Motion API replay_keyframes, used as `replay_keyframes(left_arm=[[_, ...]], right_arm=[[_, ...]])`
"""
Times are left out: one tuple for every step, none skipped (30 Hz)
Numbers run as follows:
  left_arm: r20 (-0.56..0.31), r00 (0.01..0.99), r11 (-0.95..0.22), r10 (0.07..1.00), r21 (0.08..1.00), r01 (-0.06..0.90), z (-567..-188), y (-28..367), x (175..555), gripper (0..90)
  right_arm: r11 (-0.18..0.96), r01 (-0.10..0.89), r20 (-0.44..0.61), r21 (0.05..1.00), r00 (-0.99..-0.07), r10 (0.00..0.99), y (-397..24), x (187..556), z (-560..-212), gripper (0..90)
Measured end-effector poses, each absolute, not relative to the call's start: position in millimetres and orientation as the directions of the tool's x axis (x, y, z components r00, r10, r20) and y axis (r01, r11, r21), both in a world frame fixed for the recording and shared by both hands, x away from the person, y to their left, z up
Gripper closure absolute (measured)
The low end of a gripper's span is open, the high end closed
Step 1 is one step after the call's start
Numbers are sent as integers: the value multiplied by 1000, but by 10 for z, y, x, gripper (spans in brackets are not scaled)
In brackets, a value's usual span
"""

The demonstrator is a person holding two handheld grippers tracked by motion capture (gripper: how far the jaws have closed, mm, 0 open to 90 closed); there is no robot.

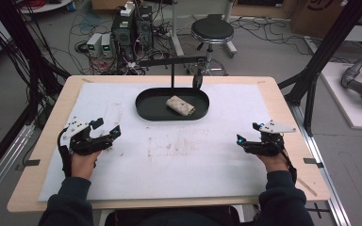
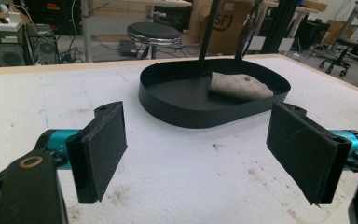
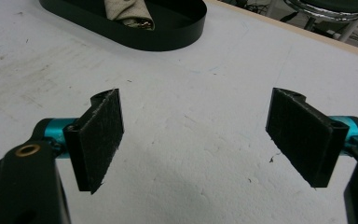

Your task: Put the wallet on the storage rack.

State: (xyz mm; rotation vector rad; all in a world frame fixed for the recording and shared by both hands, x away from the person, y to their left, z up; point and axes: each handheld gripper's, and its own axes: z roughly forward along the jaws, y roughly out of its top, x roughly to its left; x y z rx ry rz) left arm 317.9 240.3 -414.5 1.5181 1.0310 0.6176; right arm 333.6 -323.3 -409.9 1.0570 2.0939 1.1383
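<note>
Nothing looks started yet: the wrap [image 1: 180, 105] lies untouched in the black tray [image 1: 147, 106] at the far middle of the bench [image 1: 179, 155], while the left tool [image 1: 104, 131] and right tool [image 1: 248, 135] (both wide open, holding nothing) rest well short of it.

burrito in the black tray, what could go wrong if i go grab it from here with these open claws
1. The burrito lies inside the black tray, whose raised wall could catch a claw coming in low and push the tray across the white mat.
2. A thin black stand rises at the tray's far side; a hand reaching over might knock it.
3. The wrap looks soft, with filling showing at one end, so the left claw or right claw squeezing hard might force filling out.
</note>
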Motion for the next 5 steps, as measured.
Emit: replay_keyframes(left_arm=[[-157, 478, 26, 864, 963, 269, -4146, 2405, 3181, 197], [-157, 476, 26, 865, 963, 269, -4147, 2405, 3182, 197], [-157, 476, 26, 866, 963, 270, -4147, 2406, 3182, 197], [-156, 474, 27, 866, 963, 269, -4147, 2405, 3183, 197], [-156, 474, 27, 866, 963, 269, -4147, 2405, 3183, 197]], right_arm=[[340, 383, -80, 859, -555, 828, -3233, 3338, -4100, 195], [341, 383, -81, 859, -555, 828, -3235, 3338, -4099, 195], [343, 381, -83, 859, -556, 827, -3237, 3339, -4099, 195], [344, 380, -85, 859, -556, 827, -3238, 3339, -4099, 195], [344, 379, -86, 859, -555, 827, -3238, 3340, -4099, 195]])
